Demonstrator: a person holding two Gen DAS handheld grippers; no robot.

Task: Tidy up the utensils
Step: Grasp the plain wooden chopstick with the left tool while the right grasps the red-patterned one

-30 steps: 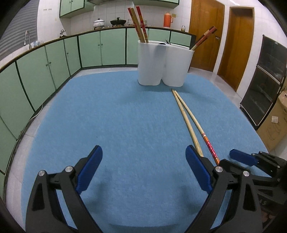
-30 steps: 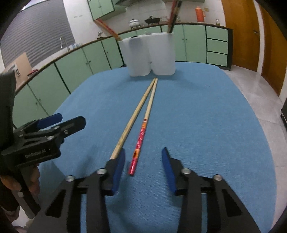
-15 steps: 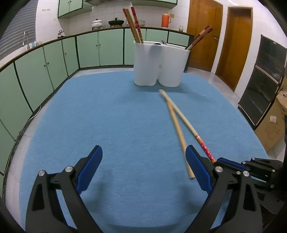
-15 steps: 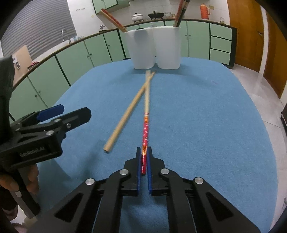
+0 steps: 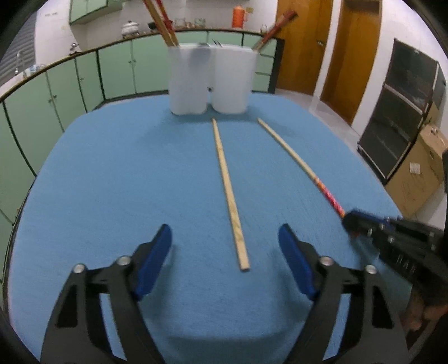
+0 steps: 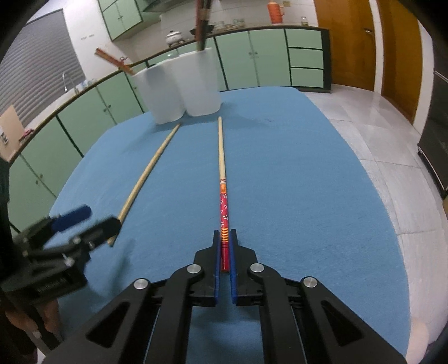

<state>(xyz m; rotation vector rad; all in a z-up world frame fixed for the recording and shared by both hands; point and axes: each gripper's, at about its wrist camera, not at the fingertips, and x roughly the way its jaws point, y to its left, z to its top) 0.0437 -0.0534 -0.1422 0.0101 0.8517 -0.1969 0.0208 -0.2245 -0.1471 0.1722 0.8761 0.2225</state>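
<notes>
Green cabinets point(image 5: 117, 72), wooden doors point(image 5: 352, 53), perhaps a cardboard box point(image 5: 417, 173).

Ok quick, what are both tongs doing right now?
Left tongs: open, holding nothing, plain chopstick between them.
Right tongs: closed on the red-patterned chopstick.

Two chopsticks lie on the surface point(image 5: 112, 173) before the holder point(image 5: 210, 81): the plain chopstick point(image 5: 229, 193) at left, the patterned chopstick point(image 5: 299, 165) at right, well apart. More chopsticks point(image 5: 163, 21) stand in the holder.

Left gripper point(image 5: 224, 249): held low over the surface, fingers spread wide, gripping nothing. Right gripper point(image 6: 224, 249): held low and level, fingers closed together around a thin held item.
</notes>
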